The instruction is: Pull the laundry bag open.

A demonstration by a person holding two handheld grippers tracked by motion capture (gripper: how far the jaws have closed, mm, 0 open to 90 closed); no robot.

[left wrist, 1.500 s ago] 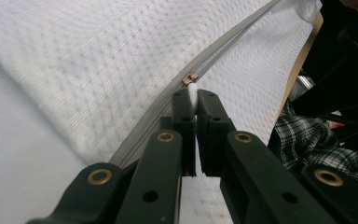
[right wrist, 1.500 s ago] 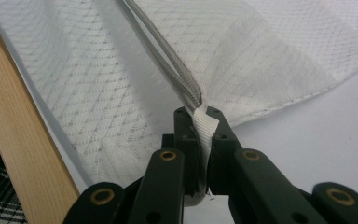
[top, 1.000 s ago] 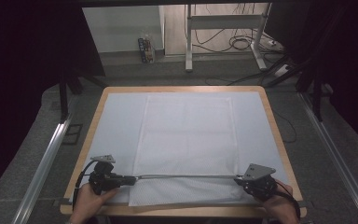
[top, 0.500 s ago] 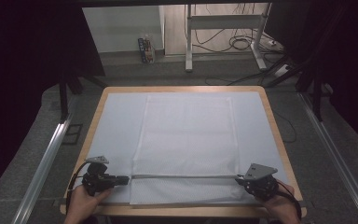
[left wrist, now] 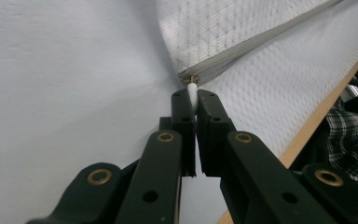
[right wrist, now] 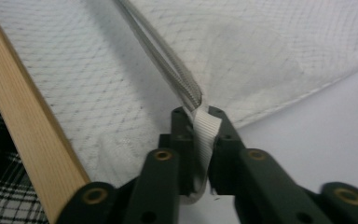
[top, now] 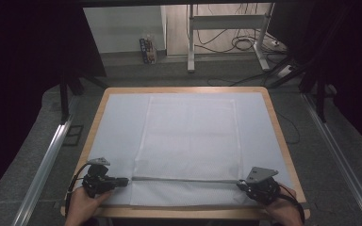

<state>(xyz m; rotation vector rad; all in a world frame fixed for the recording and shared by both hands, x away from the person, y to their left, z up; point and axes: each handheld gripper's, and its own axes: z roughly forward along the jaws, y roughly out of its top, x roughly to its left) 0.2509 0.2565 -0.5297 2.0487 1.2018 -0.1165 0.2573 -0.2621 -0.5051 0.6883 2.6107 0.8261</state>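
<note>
A white mesh cover (top: 188,136) lies flat on the sheet-covered table (top: 283,141). Its grey zipper (top: 184,179) runs straight across near the front edge. My left gripper (top: 125,180) (left wrist: 193,95) lies at the zipper's left end, shut on the small white zipper pull (left wrist: 192,87). At the right end is my right gripper (top: 240,183) (right wrist: 198,112). Its jaws have just been opening, and the white fabric tab (right wrist: 206,130) of the zipper end sits loosely in the gap between them.
The wooden table edge (right wrist: 32,126) runs close by both grippers at the front. Metal rails (top: 42,165) flank the table on the floor. A desk frame and cables (top: 235,42) stand beyond the far edge.
My left gripper has slid a little to the left with the zipper pull. The right hand has stayed where it was.
</note>
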